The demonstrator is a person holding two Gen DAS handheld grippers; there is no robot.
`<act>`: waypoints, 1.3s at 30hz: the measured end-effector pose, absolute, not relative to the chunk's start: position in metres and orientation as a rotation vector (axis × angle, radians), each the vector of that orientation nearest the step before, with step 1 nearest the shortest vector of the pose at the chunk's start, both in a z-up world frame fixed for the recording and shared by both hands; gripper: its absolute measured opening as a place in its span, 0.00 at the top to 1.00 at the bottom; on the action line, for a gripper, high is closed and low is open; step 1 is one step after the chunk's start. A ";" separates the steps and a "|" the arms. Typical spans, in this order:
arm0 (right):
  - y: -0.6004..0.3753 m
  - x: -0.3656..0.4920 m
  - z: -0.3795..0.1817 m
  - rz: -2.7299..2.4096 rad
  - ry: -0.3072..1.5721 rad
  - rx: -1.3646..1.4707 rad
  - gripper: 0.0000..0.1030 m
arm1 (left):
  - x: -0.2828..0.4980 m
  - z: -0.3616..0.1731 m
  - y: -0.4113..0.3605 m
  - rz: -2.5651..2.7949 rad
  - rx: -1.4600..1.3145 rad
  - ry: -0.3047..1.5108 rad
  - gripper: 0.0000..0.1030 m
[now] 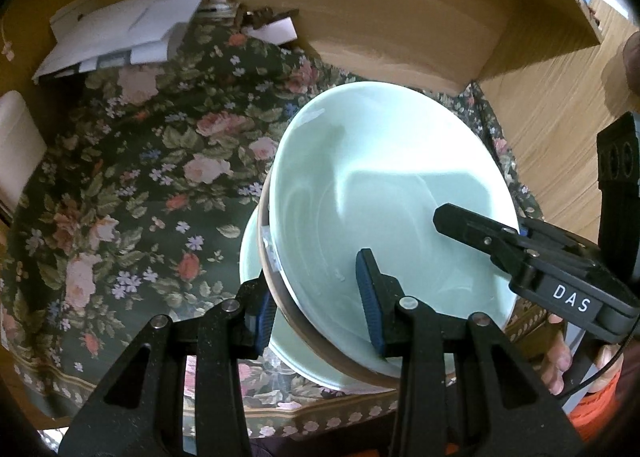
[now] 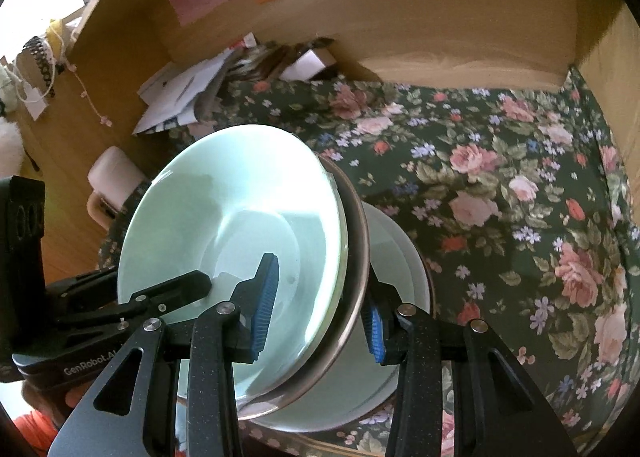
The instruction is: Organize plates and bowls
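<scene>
Presently listed: table (image 2: 520,185), under floral cloth. Pale green plate (image 1: 256,257), flat on the cloth, lowest of the pile. Celadon bowl (image 1: 384,193), tilted, nested in a brown-rimmed dish (image 2: 356,241) above that plate. Left claw (image 1: 316,297): jaws straddling the near rim, apparently clamped. Right claw (image 2: 320,309): likewise astride the opposite rim. Step judged: stacking the bowl. Next: level it, lower, then part both claws.

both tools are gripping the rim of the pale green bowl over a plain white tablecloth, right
Not quite. Both tools, left tool and right tool, do straddle the rim of the pale green bowl, but the tablecloth is dark green with a rose pattern, as both wrist views show.
</scene>
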State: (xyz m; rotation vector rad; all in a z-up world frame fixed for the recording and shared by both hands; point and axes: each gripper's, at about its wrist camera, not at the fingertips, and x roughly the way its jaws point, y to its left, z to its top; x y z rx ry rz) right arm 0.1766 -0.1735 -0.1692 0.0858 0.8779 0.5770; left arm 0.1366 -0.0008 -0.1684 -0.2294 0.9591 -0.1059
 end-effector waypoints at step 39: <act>-0.204 0.114 -0.091 0.548 0.544 0.057 0.58 | 0.083 -0.066 -0.006 -0.067 -0.144 0.592 0.45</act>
